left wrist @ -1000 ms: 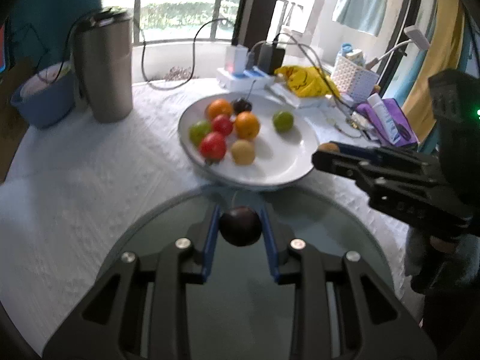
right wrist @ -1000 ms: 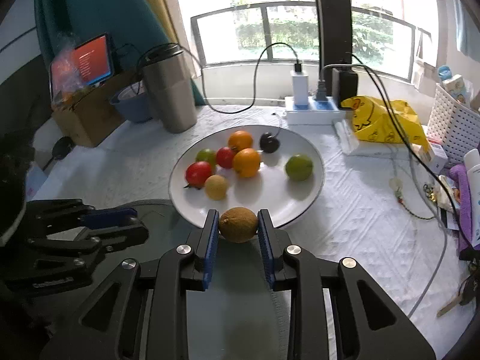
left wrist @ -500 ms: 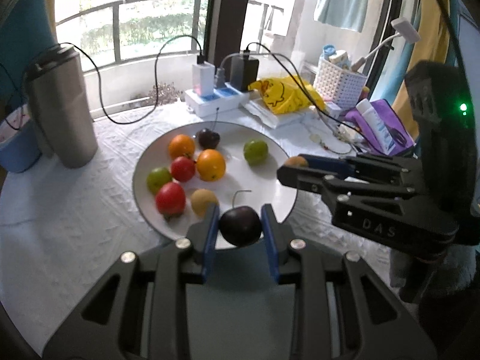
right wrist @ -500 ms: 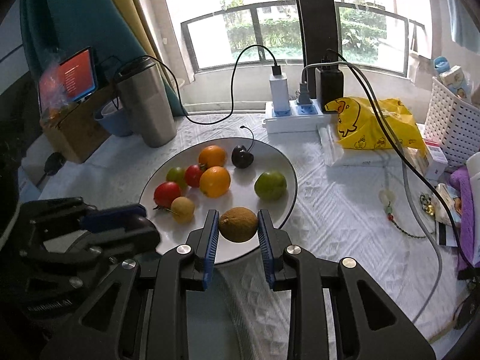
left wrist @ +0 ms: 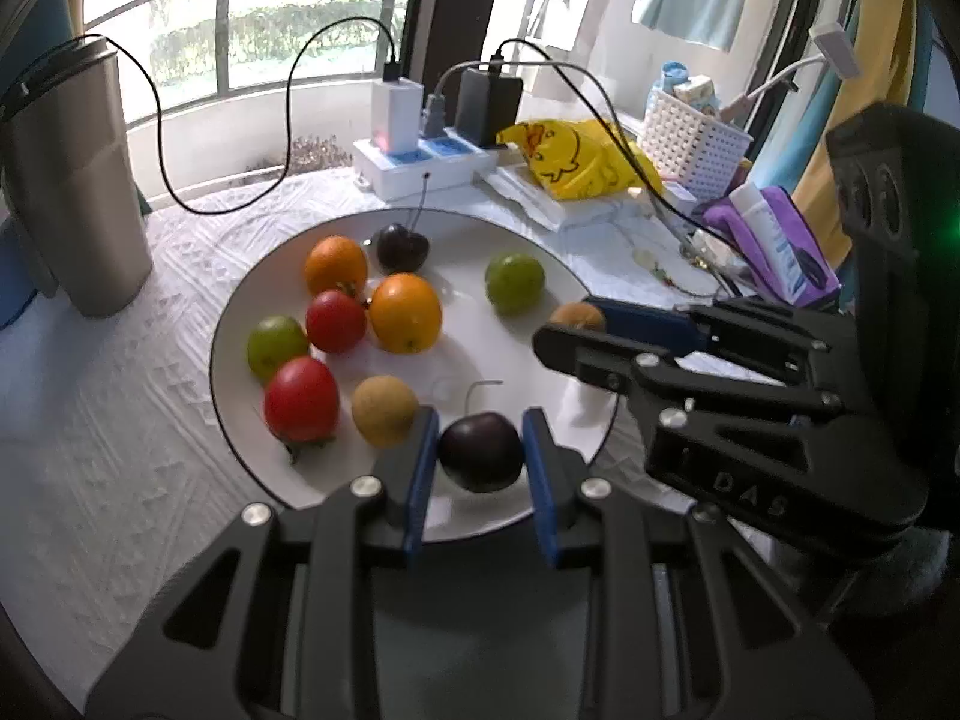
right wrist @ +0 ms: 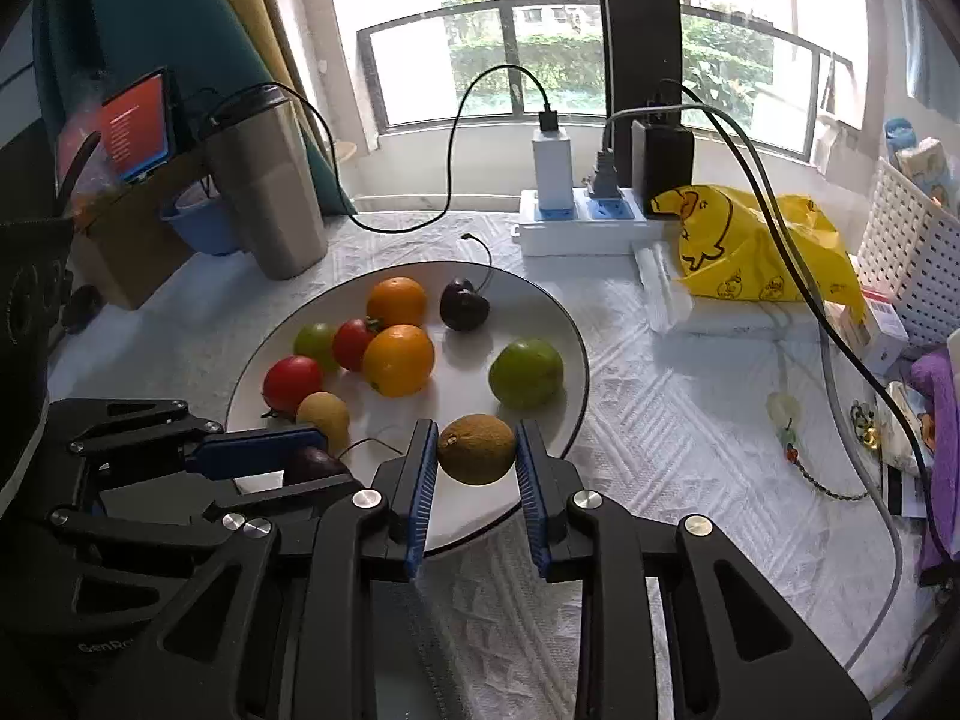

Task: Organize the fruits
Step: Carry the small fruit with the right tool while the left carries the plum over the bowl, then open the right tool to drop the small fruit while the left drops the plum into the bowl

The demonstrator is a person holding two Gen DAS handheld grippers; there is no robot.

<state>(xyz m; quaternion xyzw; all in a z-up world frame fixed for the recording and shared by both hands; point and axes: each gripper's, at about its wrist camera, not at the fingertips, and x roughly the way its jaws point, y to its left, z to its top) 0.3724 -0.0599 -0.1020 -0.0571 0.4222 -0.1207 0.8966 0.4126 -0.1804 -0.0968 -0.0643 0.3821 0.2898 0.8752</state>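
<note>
Left wrist view shows the left tool (left wrist: 480, 450) clamped on a dark cherry (left wrist: 480, 451) above the plate (left wrist: 522, 372), where eight fruits lie. The right tool (right wrist: 474, 450) grips a brown fruit (right wrist: 476, 449), perhaps a longan. Both remain to be set down.

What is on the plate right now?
Loose on the plate: two oranges, two tomatoes, two green fruits, a cherry, a yellowish fruit. The grippers hide its near rim.
</note>
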